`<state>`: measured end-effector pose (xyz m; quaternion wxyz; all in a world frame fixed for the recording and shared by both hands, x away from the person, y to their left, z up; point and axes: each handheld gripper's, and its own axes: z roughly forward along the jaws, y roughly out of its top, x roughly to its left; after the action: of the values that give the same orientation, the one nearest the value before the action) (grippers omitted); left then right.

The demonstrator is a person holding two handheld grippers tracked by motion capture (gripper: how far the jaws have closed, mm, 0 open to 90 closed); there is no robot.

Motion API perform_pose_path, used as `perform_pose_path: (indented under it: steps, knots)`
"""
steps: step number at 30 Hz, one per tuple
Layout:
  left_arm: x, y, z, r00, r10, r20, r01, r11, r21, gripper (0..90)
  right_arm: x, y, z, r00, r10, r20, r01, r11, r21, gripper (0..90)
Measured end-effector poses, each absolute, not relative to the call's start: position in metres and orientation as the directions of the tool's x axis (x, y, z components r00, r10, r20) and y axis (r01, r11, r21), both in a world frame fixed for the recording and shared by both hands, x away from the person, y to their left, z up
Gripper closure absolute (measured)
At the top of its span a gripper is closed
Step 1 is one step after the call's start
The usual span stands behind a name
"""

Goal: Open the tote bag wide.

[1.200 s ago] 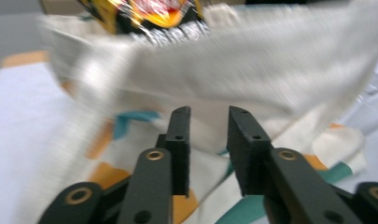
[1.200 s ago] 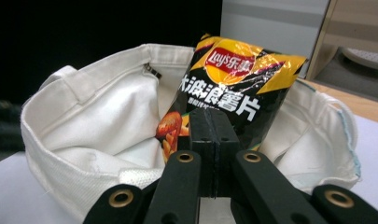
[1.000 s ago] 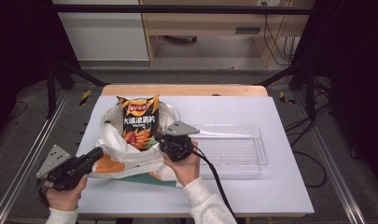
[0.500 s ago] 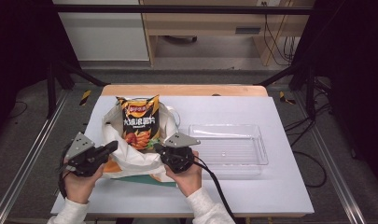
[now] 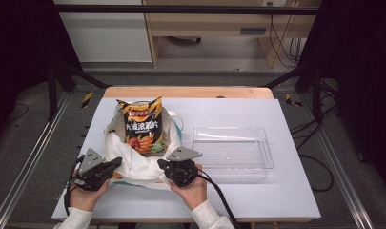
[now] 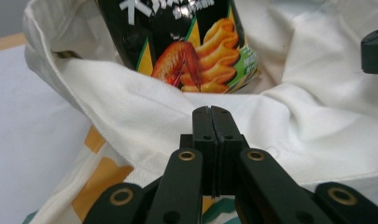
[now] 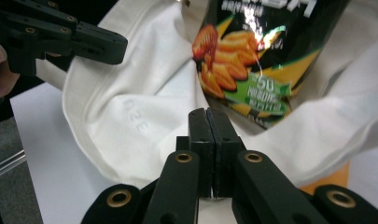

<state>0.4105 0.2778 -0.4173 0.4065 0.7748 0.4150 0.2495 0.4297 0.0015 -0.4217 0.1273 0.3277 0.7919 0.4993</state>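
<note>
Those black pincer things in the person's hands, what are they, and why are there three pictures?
They are hand-held grabbing tools with two black fingers each. A person holds the left gripper and the right gripper at a white table.

One picture comes from a camera up high, looking down at the table. The other two come from small cameras riding on each tool, looking along its fingers.

On the table lies a white cloth bag with a bag of chips standing in its opening. Beside it sits an empty clear plastic tray.

Both tools have their fingers pressed together and sit at the cloth bag's near edge. Whether any cloth is pinched between them is hard to tell.
</note>
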Motion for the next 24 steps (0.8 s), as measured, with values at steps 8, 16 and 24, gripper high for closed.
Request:
perform_pose_path:
  steps: [8,16,24]
  knots:
    - [0.413,0.275,-0.432,0.533,0.843,0.075,0.479,-0.373,0.795,88.7,0.429,0.002,-0.443,-0.744,0.654,0.137,0.431,0.312,0.847,90.0]
    - [0.412,0.279,-0.442,0.525,0.849,0.063,0.502,-0.369,0.782,86.8,0.426,0.004,-0.457,-0.732,0.667,0.141,0.450,0.317,0.834,90.0]
    - [0.414,0.281,-0.448,0.523,0.849,0.073,0.528,-0.390,0.754,88.4,0.427,0.004,-0.468,-0.712,0.686,0.150,0.481,0.320,0.817,90.0]
